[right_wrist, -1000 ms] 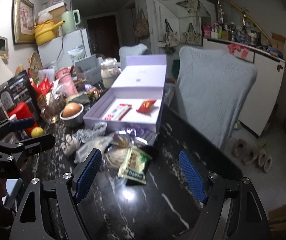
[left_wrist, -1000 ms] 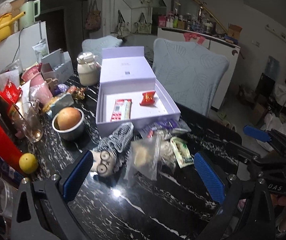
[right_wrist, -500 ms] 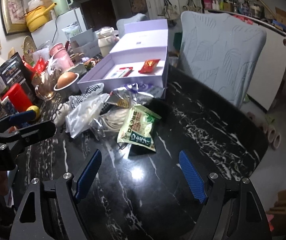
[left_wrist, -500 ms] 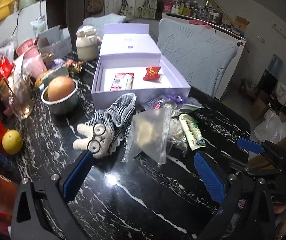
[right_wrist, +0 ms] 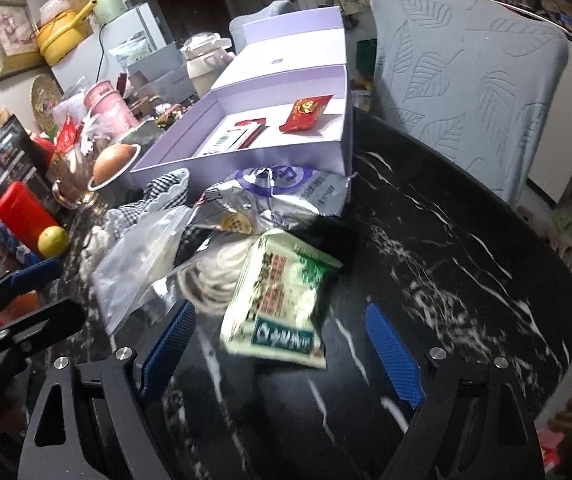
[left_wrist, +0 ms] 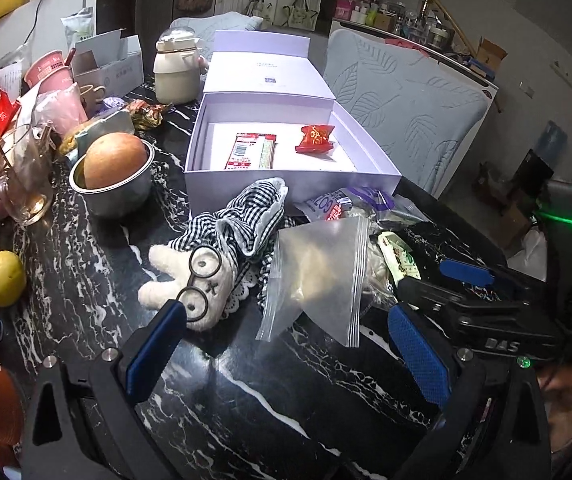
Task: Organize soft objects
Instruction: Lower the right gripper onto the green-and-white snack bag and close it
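Note:
A pile of soft things lies on the black marble table in front of an open lilac box: a plush rabbit in a checked dress, a clear zip bag, a silver snack bag and a green-white packet. The box holds a red-white bar and a red packet. My left gripper is open and empty, its left fingertip just before the rabbit's head. My right gripper is open and empty, its jaws on either side of the green-white packet's near end; it also shows in the left wrist view.
At the left stand a steel bowl with an orange fruit, a glass mug, a lemon, a red bottle, pink cups and a cream jar. A grey chair stands behind the table's right edge.
Both grippers have moved forward and down toward the pile. The left one now reaches the rabbit, the right one now straddles the green-white packet. Both stayed open.

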